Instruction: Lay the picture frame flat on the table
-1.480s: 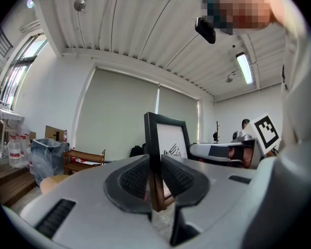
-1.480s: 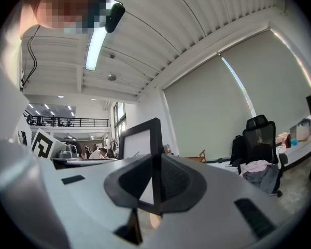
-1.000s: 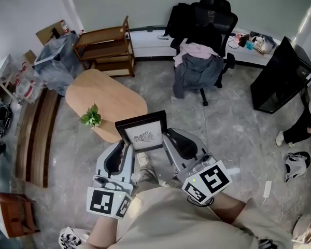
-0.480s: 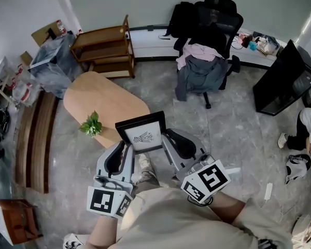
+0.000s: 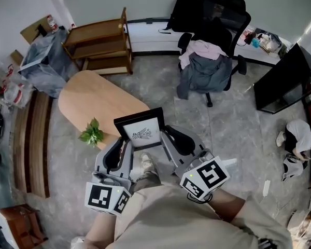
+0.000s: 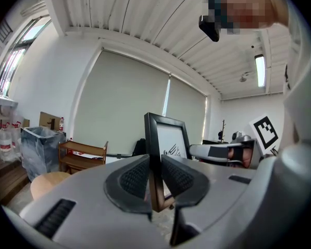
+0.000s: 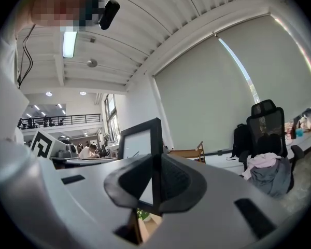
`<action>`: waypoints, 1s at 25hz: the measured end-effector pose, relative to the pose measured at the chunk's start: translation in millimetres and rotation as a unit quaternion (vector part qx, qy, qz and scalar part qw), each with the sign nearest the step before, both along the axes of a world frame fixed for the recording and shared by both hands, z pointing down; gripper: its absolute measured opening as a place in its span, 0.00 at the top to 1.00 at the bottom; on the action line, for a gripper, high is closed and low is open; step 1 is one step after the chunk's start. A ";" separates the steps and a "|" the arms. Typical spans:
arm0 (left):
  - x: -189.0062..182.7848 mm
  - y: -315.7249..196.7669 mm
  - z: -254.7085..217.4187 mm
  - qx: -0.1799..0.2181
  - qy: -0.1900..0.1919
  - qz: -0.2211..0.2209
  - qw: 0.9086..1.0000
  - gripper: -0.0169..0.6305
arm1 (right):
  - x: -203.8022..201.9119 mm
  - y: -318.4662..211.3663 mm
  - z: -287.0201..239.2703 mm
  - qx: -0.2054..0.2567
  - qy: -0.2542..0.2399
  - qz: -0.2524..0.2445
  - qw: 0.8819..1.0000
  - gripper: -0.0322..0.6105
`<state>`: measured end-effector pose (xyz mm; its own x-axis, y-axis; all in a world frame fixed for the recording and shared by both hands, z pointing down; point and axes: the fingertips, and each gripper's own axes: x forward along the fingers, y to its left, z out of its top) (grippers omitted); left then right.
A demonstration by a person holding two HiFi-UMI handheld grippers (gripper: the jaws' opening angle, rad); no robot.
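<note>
Right now both claws grasp the picture frame point(image 5: 140, 131) between them, one on each side edge. The left claw point(image 5: 126, 145) is clenched on the frame's left edge. In the left gripper view its two ribbed pads press the dark moulding from either side, and the frame stands up from between them. The right claw point(image 5: 164, 137) is clenched on the opposite edge in the same way, its pads closed on the thin black border in the right gripper view. The frame is black with a white mat and a small dark drawing. Its face is turned toward the head camera, tilted rather than flat, and it is held in the air. The oval wooden table point(image 5: 88, 97) lies ahead and to the left of the left claw, its near end just beside the frame's left corner. A small green plant point(image 5: 92, 133) sits on that near end, just left of the left claw's tips. Well ahead of the right claw stands an office chair point(image 5: 210, 61) draped with clothes.
</note>
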<state>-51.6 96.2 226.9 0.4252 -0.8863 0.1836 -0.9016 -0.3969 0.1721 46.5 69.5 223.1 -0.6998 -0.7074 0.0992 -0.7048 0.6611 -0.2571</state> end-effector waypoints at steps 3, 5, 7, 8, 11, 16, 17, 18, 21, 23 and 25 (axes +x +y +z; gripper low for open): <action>-21.2 -36.4 1.3 -0.010 0.001 0.004 1.000 0.87 | -21.7 -35.3 -1.1 0.001 0.015 0.003 1.000 0.89; -35.8 -58.6 2.6 -0.015 0.005 0.008 1.000 0.87 | -36.5 -57.3 -2.1 0.003 0.024 0.008 1.000 0.89; -51.4 -78.0 5.1 -0.020 0.012 0.011 1.000 0.87 | -52.0 -76.5 -1.3 0.002 0.027 0.012 1.000 0.89; -58.6 -86.9 6.6 -0.022 0.015 0.013 1.000 0.87 | -59.2 -85.2 -0.3 0.001 0.027 0.014 1.000 0.89; -75.4 -113.5 9.7 -0.028 0.014 0.019 0.999 0.87 | -75.5 -110.1 2.6 -0.004 0.028 0.020 0.999 0.89; -94.3 -145.3 14.1 -0.034 0.006 0.026 0.999 0.87 | -93.7 -141.1 12.4 -0.027 0.019 0.026 0.999 0.89; -96.8 -149.4 15.9 -0.036 0.006 0.027 0.999 0.87 | -96.2 -145.4 14.4 -0.030 0.019 0.027 0.999 0.89; -98.6 -153.3 17.6 -0.038 0.006 0.027 0.999 0.87 | -98.1 -149.5 16.0 -0.033 0.019 0.026 0.999 0.89; -101.2 -164.6 21.4 -0.045 0.008 0.025 0.999 0.87 | -100.7 -161.2 20.4 -0.044 0.022 0.023 0.999 0.89; -102.9 -172.2 24.1 -0.049 0.008 0.021 0.999 0.87 | -102.5 -169.2 23.3 -0.049 0.024 0.019 0.998 0.89; -105.2 -179.8 27.6 -0.055 0.007 0.016 0.998 0.87 | -104.8 -177.0 26.8 -0.055 0.024 0.014 0.998 0.89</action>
<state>-156.8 -83.7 254.5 0.4558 -0.8471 0.2734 -0.8862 -0.4030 0.2288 -58.3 -107.5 250.0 -0.6721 -0.7098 0.2109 -0.7362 0.6102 -0.2927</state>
